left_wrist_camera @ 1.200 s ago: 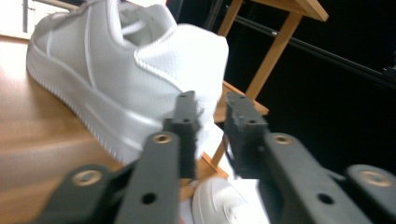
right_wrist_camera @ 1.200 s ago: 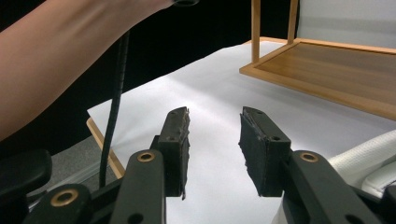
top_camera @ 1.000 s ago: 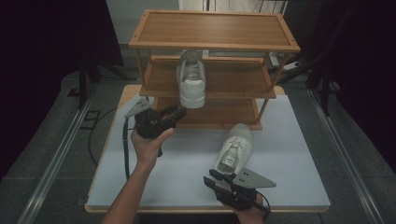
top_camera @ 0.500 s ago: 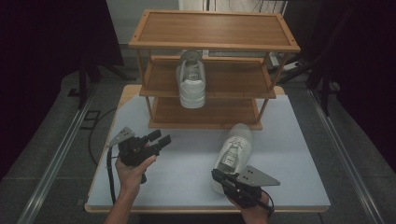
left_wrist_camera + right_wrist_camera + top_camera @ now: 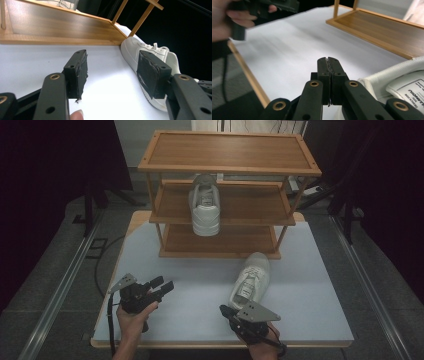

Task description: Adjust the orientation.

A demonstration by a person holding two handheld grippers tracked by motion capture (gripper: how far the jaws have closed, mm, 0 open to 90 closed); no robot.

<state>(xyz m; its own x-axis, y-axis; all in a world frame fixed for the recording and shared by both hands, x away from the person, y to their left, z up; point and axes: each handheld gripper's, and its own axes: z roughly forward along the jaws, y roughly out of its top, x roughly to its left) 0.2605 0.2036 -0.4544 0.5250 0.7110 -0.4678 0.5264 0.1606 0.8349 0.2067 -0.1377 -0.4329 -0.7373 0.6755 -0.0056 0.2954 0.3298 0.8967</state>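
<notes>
A three-tier wooden shoe rack (image 5: 227, 150) stands at the top centre of the high view on the white counter (image 5: 200, 285). One white sneaker (image 5: 205, 212) sits on its middle shelf, toe toward the camera. A second white sneaker (image 5: 251, 277) lies on the counter at lower right of centre. At lower left, the left gripper (image 5: 163, 286) is held with jaws spread wide, empty. At the bottom edge, just below the second sneaker, the right gripper (image 5: 328, 60) has its jaws pressed together on nothing.
</notes>
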